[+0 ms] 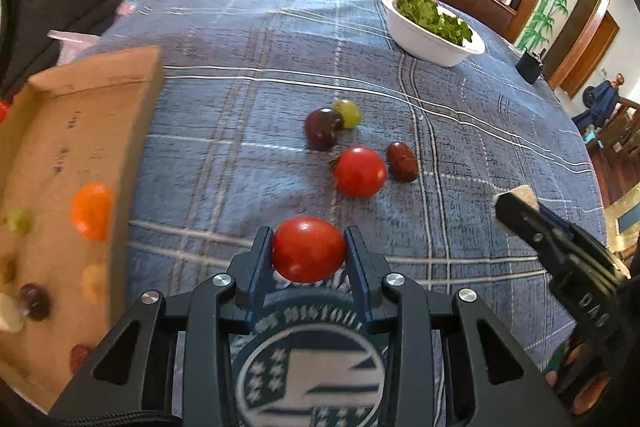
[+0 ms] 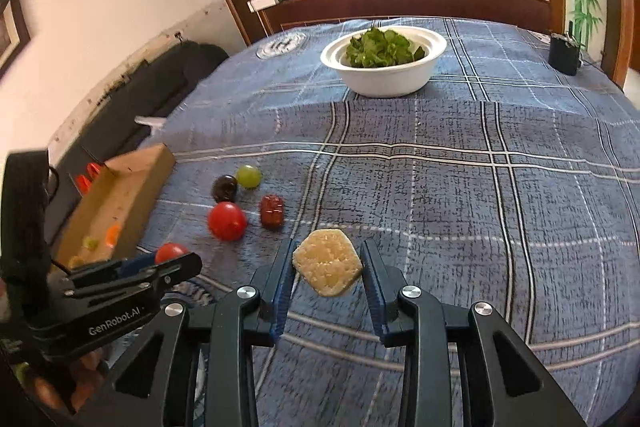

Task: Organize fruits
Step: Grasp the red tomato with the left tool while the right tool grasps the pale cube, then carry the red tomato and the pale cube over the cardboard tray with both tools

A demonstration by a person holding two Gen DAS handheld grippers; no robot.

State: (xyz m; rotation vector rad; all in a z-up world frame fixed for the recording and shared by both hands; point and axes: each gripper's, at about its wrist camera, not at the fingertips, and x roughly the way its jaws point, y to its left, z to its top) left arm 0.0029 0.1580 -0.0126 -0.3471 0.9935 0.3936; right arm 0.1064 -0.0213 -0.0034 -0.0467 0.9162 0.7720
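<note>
Left hand-held gripper (image 1: 309, 247) pinches a cherry tomato (image 1: 309, 249), right hand-held gripper (image 2: 327, 269) clamps a yellow chunk (image 2: 327, 267); lift both gently toward cardboard box (image 1: 80, 131) at nine o'clock.

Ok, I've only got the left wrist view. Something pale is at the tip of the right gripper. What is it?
Observer: The right wrist view shows a pale yellow, rough-faced chunk sitting between the fingers of the right gripper.
Operator: Is the gripper actually on it, or just around it?
Observer: On it, as far as I can see. Both blue pads meet the sides of the chunk, with no gap showing on either side.
</note>
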